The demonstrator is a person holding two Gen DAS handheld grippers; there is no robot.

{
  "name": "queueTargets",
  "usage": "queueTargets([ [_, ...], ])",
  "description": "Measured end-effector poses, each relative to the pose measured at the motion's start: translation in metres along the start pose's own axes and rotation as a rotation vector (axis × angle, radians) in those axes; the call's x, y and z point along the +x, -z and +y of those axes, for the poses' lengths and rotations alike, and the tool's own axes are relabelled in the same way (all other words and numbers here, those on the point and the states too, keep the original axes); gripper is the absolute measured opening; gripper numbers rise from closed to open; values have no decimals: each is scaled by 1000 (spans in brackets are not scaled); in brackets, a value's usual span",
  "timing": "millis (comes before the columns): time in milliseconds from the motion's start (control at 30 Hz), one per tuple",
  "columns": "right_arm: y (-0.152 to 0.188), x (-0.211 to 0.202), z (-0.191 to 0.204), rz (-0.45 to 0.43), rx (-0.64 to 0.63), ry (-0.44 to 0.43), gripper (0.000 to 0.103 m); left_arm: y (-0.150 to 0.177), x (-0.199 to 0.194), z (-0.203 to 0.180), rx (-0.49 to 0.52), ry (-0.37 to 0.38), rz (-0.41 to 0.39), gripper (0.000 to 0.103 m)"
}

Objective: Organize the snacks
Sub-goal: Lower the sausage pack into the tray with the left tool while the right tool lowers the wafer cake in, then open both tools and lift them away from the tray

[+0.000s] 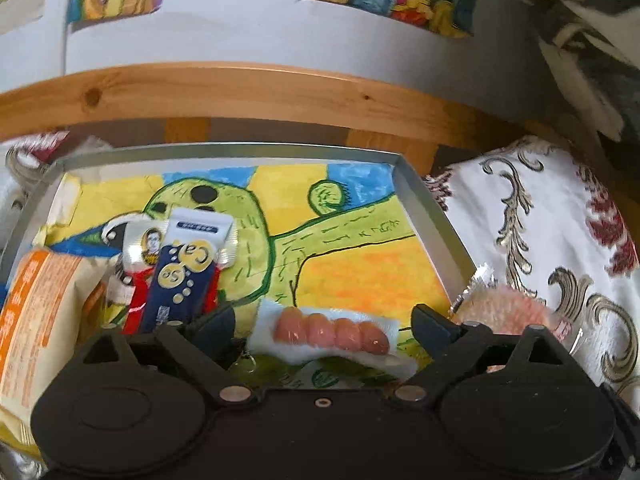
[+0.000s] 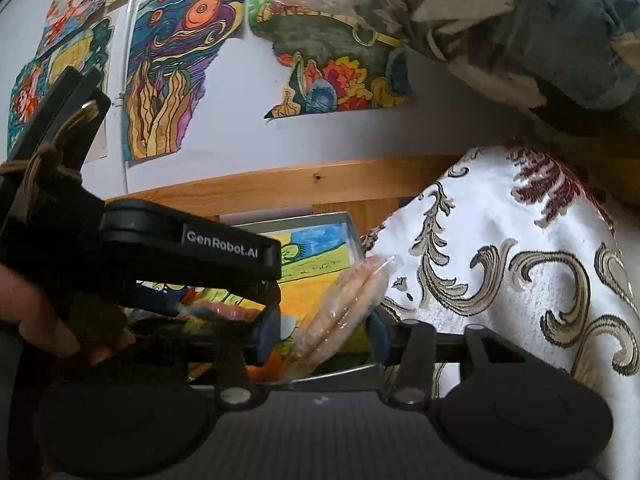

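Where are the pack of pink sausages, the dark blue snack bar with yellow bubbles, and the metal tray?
pack of pink sausages (image 1: 331, 330), left wrist view, on the middle sausage.
dark blue snack bar (image 1: 182, 280), left wrist view, on its printed front.
metal tray (image 1: 430, 216), left wrist view, on its right wall.

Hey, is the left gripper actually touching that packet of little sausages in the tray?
Apart. The left wrist view shows the left gripper wide open, with the sausage packet lying between its fingers and tray paper visible on both sides of it.

Patterned cloth (image 1: 552, 216) beside wooden rail (image 1: 240, 92); drawings (image 2: 176, 72) on wall.
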State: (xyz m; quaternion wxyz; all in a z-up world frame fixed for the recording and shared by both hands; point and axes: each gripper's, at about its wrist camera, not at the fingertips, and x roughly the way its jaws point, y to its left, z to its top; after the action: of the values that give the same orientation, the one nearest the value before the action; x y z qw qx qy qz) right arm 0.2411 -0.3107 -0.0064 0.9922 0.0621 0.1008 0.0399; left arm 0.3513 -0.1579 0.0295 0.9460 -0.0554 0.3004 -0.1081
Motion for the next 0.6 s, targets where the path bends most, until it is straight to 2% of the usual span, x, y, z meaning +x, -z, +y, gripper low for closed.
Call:
queueTargets([
  [67,-2,-2,1,-10,-14,21,71,-1,-5,3,-32,2,-3,98],
  [233,-11,-12,4,-30,-35,40,86,-7,-29,4,-44,-7,-44,102],
  [467,-34,-39,17,-86,-69,80,101,-15,-80,8,-22,-54,-124,102],
  [600,-52,-61,23,-121,-62,73,103,-17,-116,15,-20,-79,-167,102],
])
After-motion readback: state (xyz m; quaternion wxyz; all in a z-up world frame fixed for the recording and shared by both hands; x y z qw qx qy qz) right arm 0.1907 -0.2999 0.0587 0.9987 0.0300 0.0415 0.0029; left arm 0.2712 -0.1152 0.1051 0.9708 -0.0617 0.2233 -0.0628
